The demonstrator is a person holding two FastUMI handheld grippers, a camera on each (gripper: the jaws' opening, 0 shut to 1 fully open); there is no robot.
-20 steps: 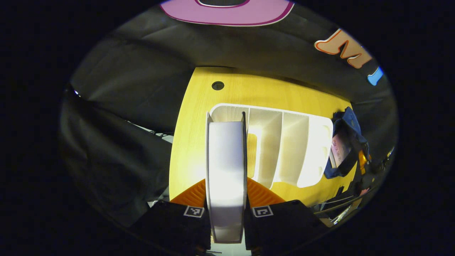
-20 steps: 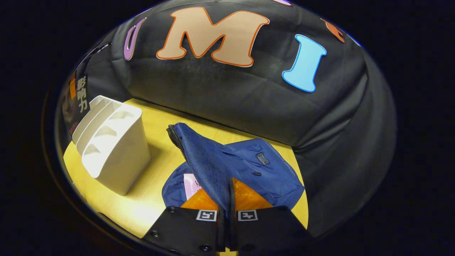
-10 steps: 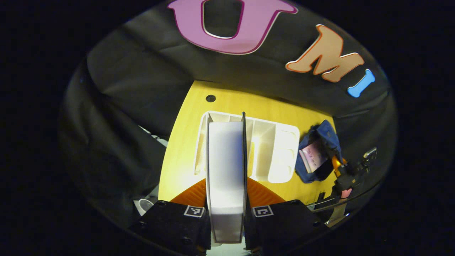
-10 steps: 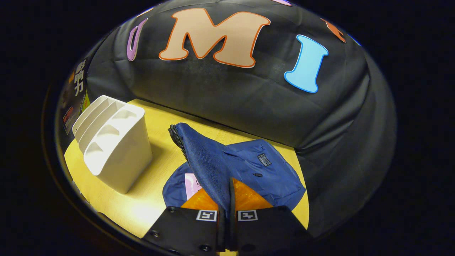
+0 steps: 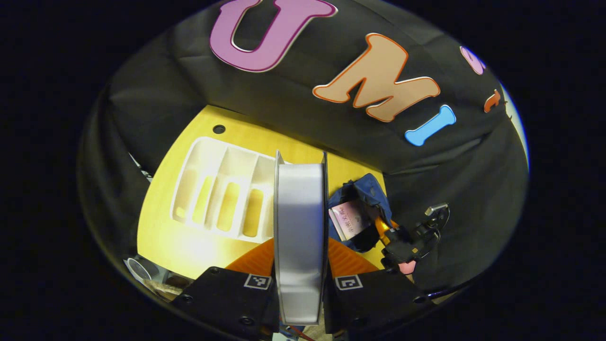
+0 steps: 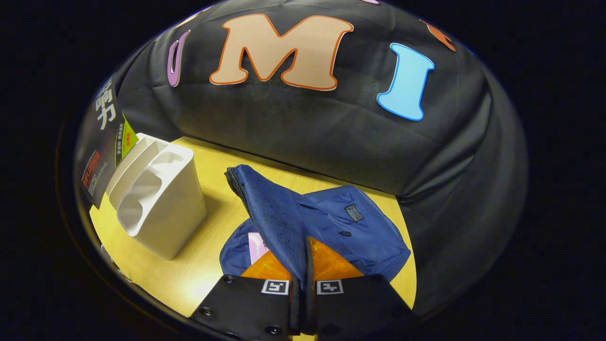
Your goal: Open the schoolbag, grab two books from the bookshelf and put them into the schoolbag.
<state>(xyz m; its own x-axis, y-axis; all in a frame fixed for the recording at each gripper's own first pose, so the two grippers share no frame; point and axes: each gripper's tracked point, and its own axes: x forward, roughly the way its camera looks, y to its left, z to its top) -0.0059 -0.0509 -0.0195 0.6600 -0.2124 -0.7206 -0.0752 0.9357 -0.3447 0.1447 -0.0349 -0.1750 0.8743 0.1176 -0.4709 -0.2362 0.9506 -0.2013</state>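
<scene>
My left gripper [image 5: 301, 253] is shut on a thick book [image 5: 300, 222], held edge-on with its white page block facing me. In the right gripper view that book's dark cover [image 6: 102, 137] hangs at the far left above the white bookshelf [image 6: 161, 203]. The bookshelf [image 5: 222, 189] lies left of the book, its slots showing. The blue schoolbag [image 5: 362, 196] lies right of it, mouth open, with a pink book [image 5: 349, 220] inside. My right gripper [image 6: 303, 258] is shut on the bag's upper flap [image 6: 277, 213] and holds it raised; the pink book [image 6: 256, 244] peeks out beneath.
The yellow wooden table [image 6: 208, 156] carries shelf and bag; a round cable hole [image 5: 218, 129] sits near its far corner. Black cloth walls close in behind and at the sides. The other gripper and the hand holding it [image 5: 409, 241] sit beyond the bag.
My left gripper has swung to the right with the book, from over the shelf's left slot toward the bag. In the right gripper view the book's cover has come further in. The right gripper holds still.
</scene>
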